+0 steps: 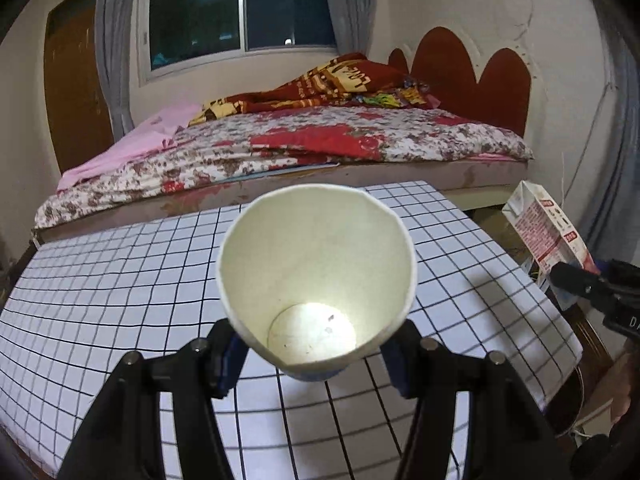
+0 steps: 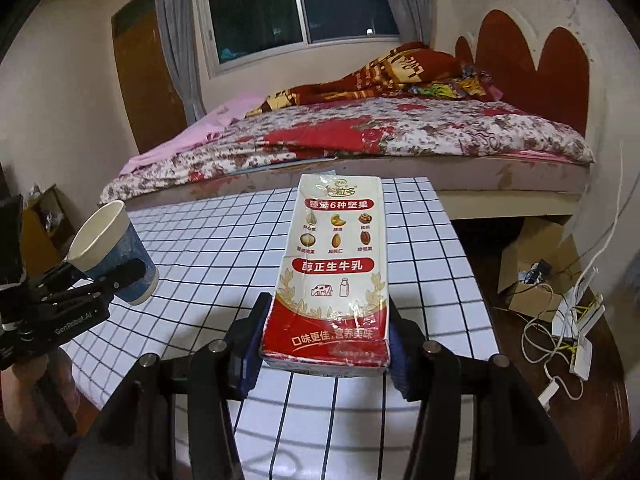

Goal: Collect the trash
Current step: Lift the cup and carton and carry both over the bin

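My left gripper (image 1: 316, 364) is shut on a paper cup (image 1: 316, 276), white inside and blue outside, held above the white grid-patterned table (image 1: 120, 280) with its open mouth facing forward. The cup also shows in the right wrist view (image 2: 112, 252), at the left, in the left gripper (image 2: 116, 276). My right gripper (image 2: 324, 352) is shut on a red and white milk carton (image 2: 336, 264), held above the table (image 2: 224, 248). The carton also shows at the right edge of the left wrist view (image 1: 548, 228), with the right gripper (image 1: 568, 280) on it.
A bed (image 1: 280, 144) with a floral cover runs along the table's far edge. A cardboard box (image 2: 536, 264), white cables and a power strip (image 2: 576, 332) lie on the dark surface right of the table. A brown door (image 2: 148, 80) stands far left.
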A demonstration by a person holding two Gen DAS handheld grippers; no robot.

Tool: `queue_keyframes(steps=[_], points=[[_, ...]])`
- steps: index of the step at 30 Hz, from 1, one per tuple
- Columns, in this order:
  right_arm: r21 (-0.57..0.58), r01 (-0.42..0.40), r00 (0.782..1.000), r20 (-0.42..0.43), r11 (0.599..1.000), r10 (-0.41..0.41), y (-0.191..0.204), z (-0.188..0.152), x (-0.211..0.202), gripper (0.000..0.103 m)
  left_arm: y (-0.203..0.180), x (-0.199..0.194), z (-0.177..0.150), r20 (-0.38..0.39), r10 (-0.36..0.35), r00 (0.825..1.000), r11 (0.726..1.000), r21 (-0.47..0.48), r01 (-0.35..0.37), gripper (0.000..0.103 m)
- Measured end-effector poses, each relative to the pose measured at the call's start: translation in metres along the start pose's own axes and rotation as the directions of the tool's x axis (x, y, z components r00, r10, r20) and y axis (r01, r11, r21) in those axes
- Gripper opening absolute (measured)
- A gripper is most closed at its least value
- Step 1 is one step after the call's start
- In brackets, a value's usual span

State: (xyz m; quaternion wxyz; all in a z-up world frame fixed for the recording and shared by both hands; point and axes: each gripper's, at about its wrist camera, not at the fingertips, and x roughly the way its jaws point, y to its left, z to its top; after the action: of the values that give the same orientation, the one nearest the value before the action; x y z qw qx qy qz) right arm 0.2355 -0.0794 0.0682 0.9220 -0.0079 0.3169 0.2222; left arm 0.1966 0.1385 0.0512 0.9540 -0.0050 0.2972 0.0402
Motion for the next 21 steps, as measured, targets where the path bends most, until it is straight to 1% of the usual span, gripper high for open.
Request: queue_keyframes(steps=[3, 6, 12, 21], points=[[0.005, 0.0, 1.0, 0.015, 1.0, 0.0, -0.002, -0.008, -0.02, 0.053, -0.009, -0.014, -0.002, 0.011, -0.014, 1.0, 1.0, 0.006, 0.014, 0.059], [-0.003, 0.016, 0.999, 0.033, 1.0, -0.016, -0.004, -0.017, -0.04, 0.053, -0.024, -0.026, -0.002, 0.027, -0.048, 0.998, 0.999, 0.013, 0.047, 0.059], [0.028, 0.03, 0.998, 0.049, 0.999, -0.032, -0.019, -0.037, -0.071, 0.053, -0.051, -0.047, -0.008, 0.07, -0.098, 0.993, 0.995, 0.033, 0.096, 0.059], [0.078, 0.082, 0.995, 0.055, 0.994, -0.086, -0.043, -0.063, -0.1, 0.053, -0.085, -0.049, -0.026, 0.044, -0.177, 0.983, 0.982, 0.068, 0.174, 0.059]])
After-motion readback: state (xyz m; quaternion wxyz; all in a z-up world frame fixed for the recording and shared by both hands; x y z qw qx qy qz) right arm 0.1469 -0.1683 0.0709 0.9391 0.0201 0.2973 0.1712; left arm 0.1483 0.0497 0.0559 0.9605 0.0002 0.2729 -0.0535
